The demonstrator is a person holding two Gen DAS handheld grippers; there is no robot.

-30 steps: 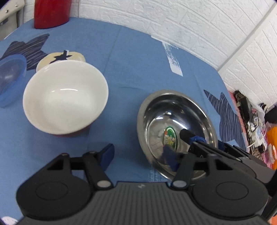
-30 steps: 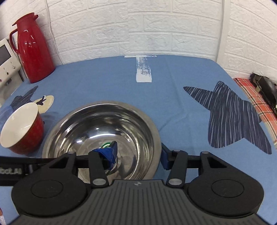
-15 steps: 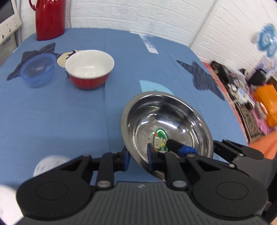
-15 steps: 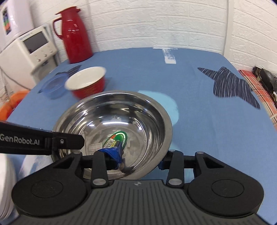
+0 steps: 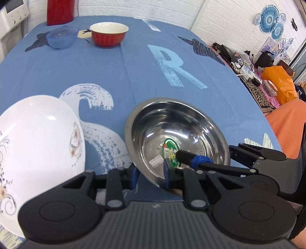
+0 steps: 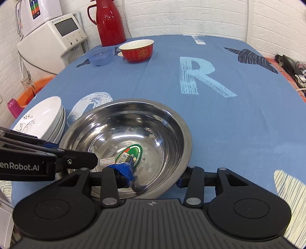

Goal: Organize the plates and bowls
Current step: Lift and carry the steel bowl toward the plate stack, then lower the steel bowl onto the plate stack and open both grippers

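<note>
Blue tablecloth (image 6: 229,118), white brick wall (image 6: 172,17)

Bright, even room light; white glare streaks the steel bowl (image 6: 133,134) and the white plate (image 5: 38,134). Fisheye curvature bends the edges; corners vignette dark.

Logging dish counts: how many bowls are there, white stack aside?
3: the shiny steel bowl nearest the cameras; the red ceramic bowl and translucent blue plastic bowl at the far end.
</note>
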